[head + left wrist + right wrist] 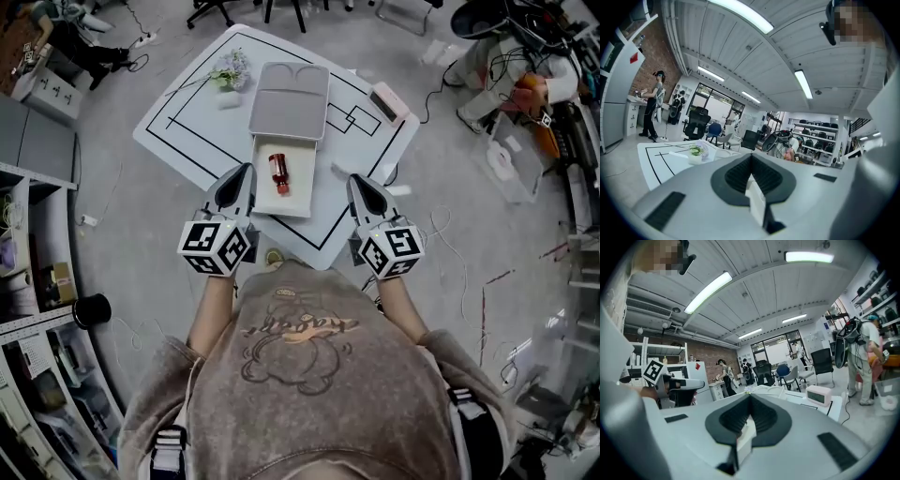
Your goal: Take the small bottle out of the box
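Observation:
A small red bottle [278, 173] lies in the open white box [263, 201] on the table, with the box's grey lid [291, 101] folded back behind it. My left gripper [247, 172] hangs just left of the box, jaws shut and holding nothing; in the left gripper view its dark pads [751, 157] meet over the table. On the box's right side my right gripper [357, 181] is also shut and holds nothing, its pads [750, 397] pressed together. Neither gripper touches the bottle or the box.
The white table [183, 127] carries black line markings, a small flower pot [230, 71] at the back left and a pink clock [388, 101] at the back right. Office chairs stand beyond the table. Shelves line the left; cables and clutter lie on the floor at right.

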{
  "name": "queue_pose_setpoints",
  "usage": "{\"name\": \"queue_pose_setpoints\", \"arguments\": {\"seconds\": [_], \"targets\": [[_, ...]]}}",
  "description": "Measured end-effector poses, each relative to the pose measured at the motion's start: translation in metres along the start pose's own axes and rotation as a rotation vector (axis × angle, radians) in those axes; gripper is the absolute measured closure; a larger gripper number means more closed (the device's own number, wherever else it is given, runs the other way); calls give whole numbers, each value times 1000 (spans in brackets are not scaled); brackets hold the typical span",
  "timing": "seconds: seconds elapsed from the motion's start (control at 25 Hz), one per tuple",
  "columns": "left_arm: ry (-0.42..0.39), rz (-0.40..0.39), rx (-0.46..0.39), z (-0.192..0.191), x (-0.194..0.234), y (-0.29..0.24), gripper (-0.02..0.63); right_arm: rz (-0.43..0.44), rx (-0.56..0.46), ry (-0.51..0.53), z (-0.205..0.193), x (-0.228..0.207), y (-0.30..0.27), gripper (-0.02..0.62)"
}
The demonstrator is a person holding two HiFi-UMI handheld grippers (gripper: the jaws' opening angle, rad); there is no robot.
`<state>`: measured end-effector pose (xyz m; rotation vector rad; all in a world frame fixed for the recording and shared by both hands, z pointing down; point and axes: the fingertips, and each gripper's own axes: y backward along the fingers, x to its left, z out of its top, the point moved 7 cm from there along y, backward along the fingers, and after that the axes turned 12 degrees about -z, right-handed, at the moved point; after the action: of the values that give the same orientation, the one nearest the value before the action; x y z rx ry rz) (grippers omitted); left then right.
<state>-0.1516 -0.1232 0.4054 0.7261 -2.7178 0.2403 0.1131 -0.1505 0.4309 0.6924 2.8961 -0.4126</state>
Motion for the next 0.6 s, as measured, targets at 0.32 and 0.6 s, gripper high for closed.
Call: {"name": "queue_pose_setpoints", "arguments": {"seconds": [0.32,0.6], "targets": [[-2,-25,4,1,7,-14,600,-26,4,-1,-2,-2,-6,600],[10,-29,13,0,11,-19,586,-24,13,-4,-3,-3,-12,600]]}}
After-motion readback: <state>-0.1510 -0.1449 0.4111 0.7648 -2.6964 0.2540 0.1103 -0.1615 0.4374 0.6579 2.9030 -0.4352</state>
